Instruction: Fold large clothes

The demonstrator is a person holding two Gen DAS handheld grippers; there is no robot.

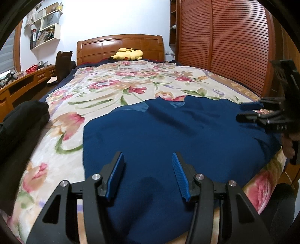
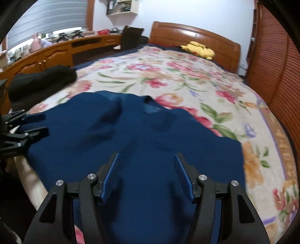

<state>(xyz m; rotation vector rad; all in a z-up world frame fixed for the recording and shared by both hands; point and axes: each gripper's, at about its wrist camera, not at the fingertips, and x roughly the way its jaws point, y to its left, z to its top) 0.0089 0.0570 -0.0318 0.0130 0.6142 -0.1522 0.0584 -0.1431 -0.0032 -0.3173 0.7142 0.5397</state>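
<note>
Even indoor light, strong fisheye bending, right view blurred

The white wall point(image 1: 120, 16) glares almost blown out, and the headboard point(image 1: 120, 45) carries glossy highlights. Soft shadows lie on the navy garment point(image 1: 150, 131) beneath the left gripper point(image 1: 148, 159). The left view is mostly sharp; the right view smears the floral bedspread point(image 2: 187, 78). Both frames curve hard at the edges, with black corners.

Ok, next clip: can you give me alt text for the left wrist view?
The left hand-held gripper, jaws open, hovers over a navy garment spread on a floral bedspread. The right hand-held gripper reaches in at the garment's right edge. A yellow plush toy lies by the wooden headboard.
</note>
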